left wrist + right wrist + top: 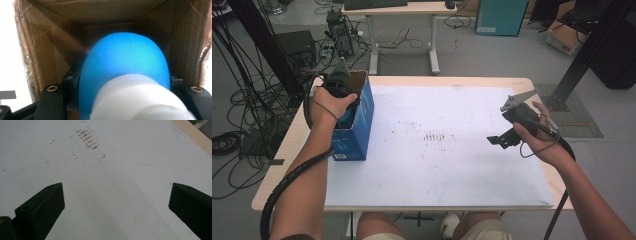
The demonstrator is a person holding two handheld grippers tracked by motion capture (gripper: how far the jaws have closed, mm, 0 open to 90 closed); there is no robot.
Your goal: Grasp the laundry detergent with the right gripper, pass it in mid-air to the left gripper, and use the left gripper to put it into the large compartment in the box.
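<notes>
Inside the blue cardboard box (357,122), the left gripper (343,96) pinches a blue-and-white rounded plastic object (125,67). Right gripper (116,202) hovers, jaws spread wide. Its rounded shell could slip from between the fingers.

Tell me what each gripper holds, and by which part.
The left gripper grips a blue and white object by its lower sides, inside the cardboard box. The right gripper holds nothing; its jaws stand open.

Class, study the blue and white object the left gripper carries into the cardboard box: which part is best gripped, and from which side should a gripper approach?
Grip the narrow white neck, coming from above along the object's long axis. In the left gripper view the left gripper is shut on that end, while the round blue body looks wide and smooth and points down into the box, whose walls block the sides.
</notes>
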